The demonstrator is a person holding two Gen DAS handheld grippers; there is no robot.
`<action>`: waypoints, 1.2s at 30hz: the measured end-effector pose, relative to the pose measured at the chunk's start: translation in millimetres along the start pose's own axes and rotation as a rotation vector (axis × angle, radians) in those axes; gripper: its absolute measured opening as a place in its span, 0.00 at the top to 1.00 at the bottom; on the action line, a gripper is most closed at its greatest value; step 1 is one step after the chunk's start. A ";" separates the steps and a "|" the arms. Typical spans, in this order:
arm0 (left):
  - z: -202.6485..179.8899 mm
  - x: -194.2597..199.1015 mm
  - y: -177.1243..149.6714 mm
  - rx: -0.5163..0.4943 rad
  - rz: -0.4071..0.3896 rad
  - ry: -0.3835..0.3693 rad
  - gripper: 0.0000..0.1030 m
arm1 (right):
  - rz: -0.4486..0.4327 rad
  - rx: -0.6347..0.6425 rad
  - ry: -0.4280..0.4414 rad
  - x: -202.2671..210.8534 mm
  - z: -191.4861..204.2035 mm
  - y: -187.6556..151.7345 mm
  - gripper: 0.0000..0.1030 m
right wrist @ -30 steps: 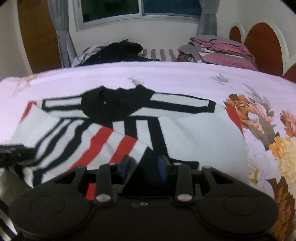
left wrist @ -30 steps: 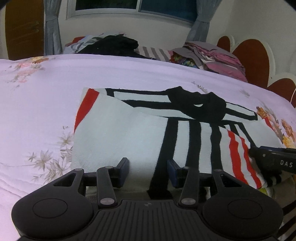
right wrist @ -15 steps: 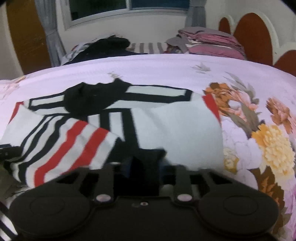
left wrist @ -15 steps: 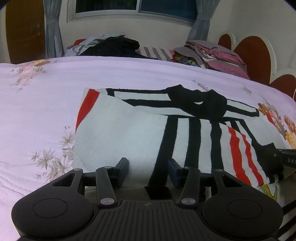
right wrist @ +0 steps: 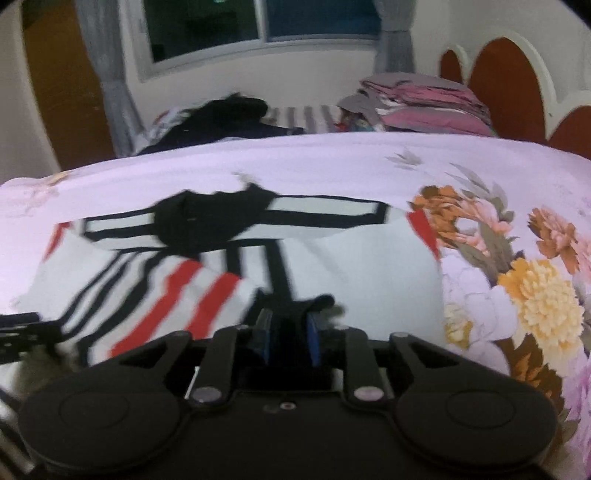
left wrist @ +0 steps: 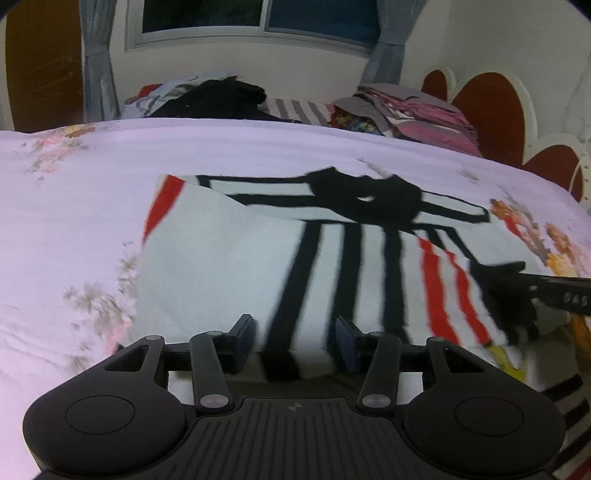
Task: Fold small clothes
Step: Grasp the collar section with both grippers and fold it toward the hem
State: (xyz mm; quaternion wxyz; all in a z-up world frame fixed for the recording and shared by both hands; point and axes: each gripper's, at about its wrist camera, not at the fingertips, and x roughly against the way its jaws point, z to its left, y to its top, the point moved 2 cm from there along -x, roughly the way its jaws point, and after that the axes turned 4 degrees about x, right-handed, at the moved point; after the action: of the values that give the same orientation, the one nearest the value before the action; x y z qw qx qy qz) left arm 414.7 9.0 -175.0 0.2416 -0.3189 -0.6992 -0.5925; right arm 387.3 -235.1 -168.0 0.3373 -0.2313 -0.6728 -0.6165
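On bed [left wrist: 258,147]: smooth lilac floral sheet is spread.
Sweater [left wrist: 229,266]: striped knit, folded flat.
Left gripper [left wrist: 295,338]: fingers apart over hem.
Right gripper [right wrist: 288,334]: opening, black cuff between pads.

1. Location type: a home bedroom.
2. Bed [left wrist: 221,147]: a lilac floral bedspread fills the near and middle area.
3. Headboard [left wrist: 491,107]: scalloped, brown with white trim, at far right.
4. Window [left wrist: 258,18] with grey curtains [left wrist: 98,66]: on the far wall.
5. Clothes piles [left wrist: 413,110]: at the bed's far edge.
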 end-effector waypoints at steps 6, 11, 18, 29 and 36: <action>-24.1 22.7 -17.7 -0.021 0.002 -0.064 0.52 | 0.031 0.040 0.108 16.0 35.0 -19.0 0.74; -41.3 28.2 -44.9 -0.061 0.065 -0.090 0.52 | 0.092 0.109 0.157 25.6 53.4 -47.9 0.74; -36.8 39.1 -73.0 -0.120 0.050 -0.024 0.52 | 0.104 0.236 0.061 39.2 42.0 -77.0 0.73; -20.3 75.7 -91.1 -0.007 0.062 0.019 0.51 | 0.090 0.095 0.126 84.2 9.1 -89.2 0.67; -43.7 83.0 -110.8 -0.056 0.086 0.029 0.50 | 0.115 0.191 0.263 87.1 69.6 -95.3 0.67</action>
State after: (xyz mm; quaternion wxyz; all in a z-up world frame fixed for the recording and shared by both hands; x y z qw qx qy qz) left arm 275.4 -31.2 -182.4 0.2681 -0.3467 -0.6645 -0.6053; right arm 248.3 -188.3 -168.6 0.4776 -0.1536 -0.6640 -0.5545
